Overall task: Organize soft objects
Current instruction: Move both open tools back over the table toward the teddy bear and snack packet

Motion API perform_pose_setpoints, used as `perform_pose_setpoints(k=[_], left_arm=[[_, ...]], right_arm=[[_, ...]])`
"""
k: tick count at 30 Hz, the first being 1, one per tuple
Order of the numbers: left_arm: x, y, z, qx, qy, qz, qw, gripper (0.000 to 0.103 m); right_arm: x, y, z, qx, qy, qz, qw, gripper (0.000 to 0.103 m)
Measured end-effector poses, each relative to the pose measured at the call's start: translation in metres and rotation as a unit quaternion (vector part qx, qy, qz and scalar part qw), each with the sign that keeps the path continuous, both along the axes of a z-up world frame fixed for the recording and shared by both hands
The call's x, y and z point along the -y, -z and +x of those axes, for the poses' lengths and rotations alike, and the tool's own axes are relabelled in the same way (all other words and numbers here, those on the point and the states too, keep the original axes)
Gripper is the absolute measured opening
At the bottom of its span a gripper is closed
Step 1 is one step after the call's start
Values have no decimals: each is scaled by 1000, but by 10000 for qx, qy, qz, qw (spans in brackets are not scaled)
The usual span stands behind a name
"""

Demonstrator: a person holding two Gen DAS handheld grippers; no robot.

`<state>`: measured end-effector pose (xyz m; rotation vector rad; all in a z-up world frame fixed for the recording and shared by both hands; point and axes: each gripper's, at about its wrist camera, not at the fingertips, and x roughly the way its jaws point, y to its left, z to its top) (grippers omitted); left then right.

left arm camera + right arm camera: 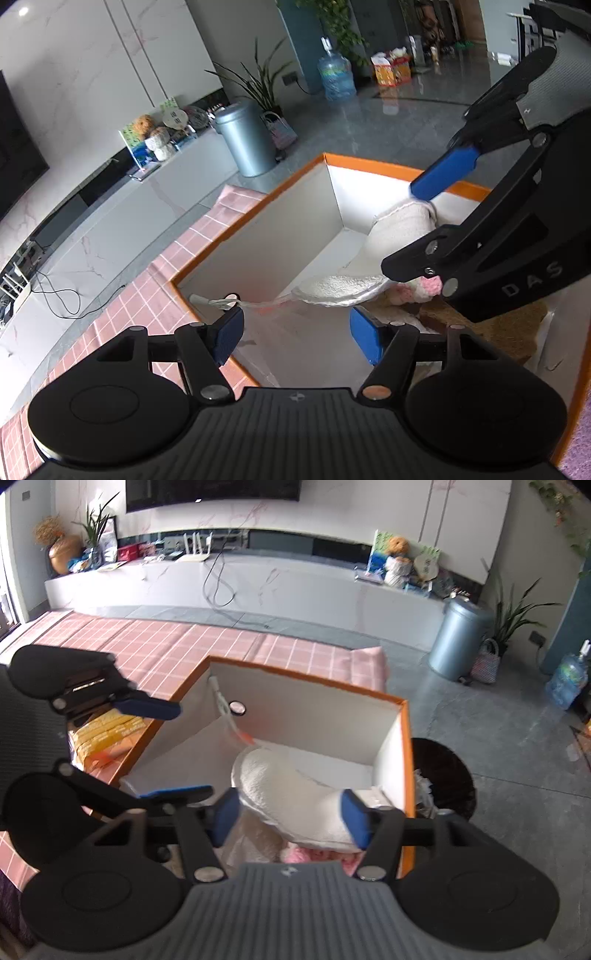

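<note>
An orange-rimmed box with white inner walls stands on the pink checked cloth; it also shows in the right wrist view. A white fluffy soft item lies inside it, over a pink knitted piece and a brown soft piece. My right gripper is open, its blue pads on either side of the white item's near end. My left gripper is open and empty above the box's near wall.
A plastic tie hangs at the box's inner corner. Yellow packets lie left of the box. A dark waste bin stands on the floor right of it. A grey metal bin and water jug stand farther off.
</note>
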<state>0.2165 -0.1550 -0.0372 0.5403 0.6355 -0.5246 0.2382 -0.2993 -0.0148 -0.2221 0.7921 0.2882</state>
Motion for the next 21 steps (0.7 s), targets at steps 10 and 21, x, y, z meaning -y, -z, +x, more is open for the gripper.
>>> perform_pose_setpoints(k=[10, 21], left_arm=[[-37, -21, -34, 135, -456, -995, 9939, 78], [-89, -30, -69, 352, -882, -1837, 9784, 77]], right_arm=[[-2, -16, -41, 670, 398, 85, 9969, 77], [-46, -15, -104, 1744, 817, 217, 9810, 76]])
